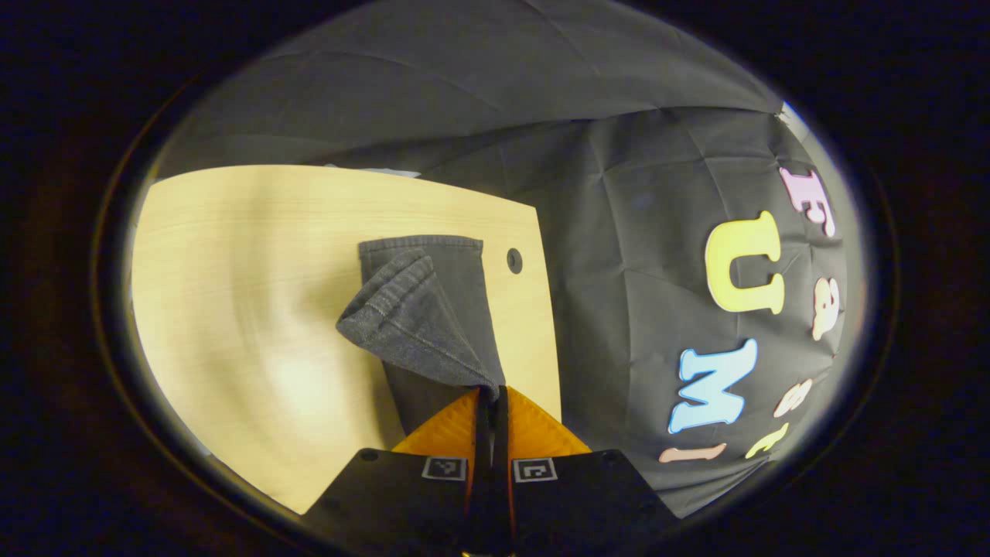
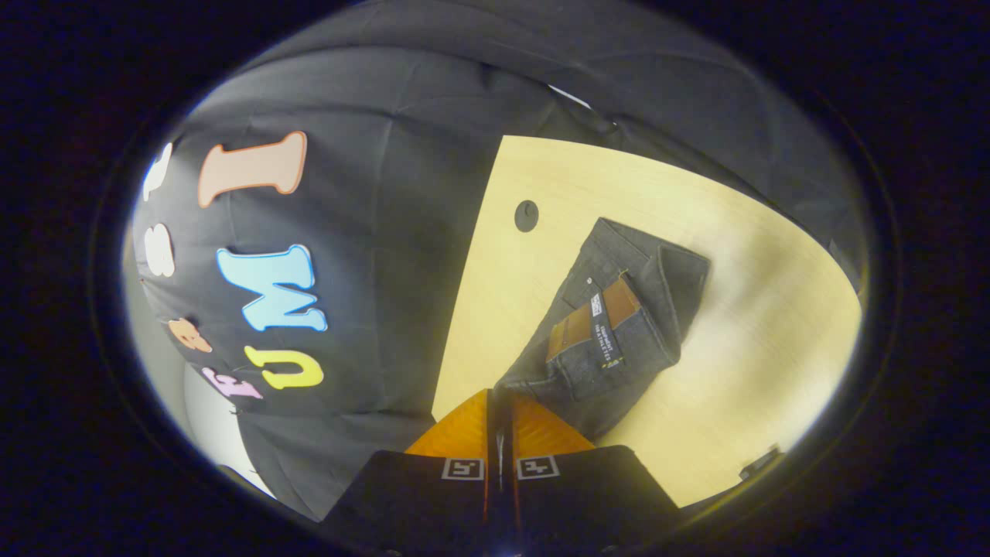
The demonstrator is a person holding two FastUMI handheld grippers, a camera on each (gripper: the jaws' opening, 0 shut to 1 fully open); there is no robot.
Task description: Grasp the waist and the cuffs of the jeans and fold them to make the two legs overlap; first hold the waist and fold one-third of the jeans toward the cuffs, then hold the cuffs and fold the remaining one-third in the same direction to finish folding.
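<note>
Dark grey jeans (image 1: 437, 309) lie on a light wooden table (image 1: 255, 271). In the left gripper view one cuff (image 1: 394, 298) is lifted and drawn toward me, over the other leg lying flat. My left gripper (image 1: 490, 393) is shut on that cuff's corner. In the right gripper view the waist end of the jeans (image 2: 619, 309) shows, with a brown patch and a label (image 2: 595, 321), partly raised off the table (image 2: 773, 348). My right gripper (image 2: 499, 394) is shut on the waistband's edge.
A round dark hole (image 1: 514, 260) sits in the tabletop near the edge beside the jeans, also seen as a hole (image 2: 527, 215) in the right gripper view. The table edge drops off to the black cloth wall (image 1: 642, 255). A small dark object (image 2: 762, 462) lies at the table's near corner.
</note>
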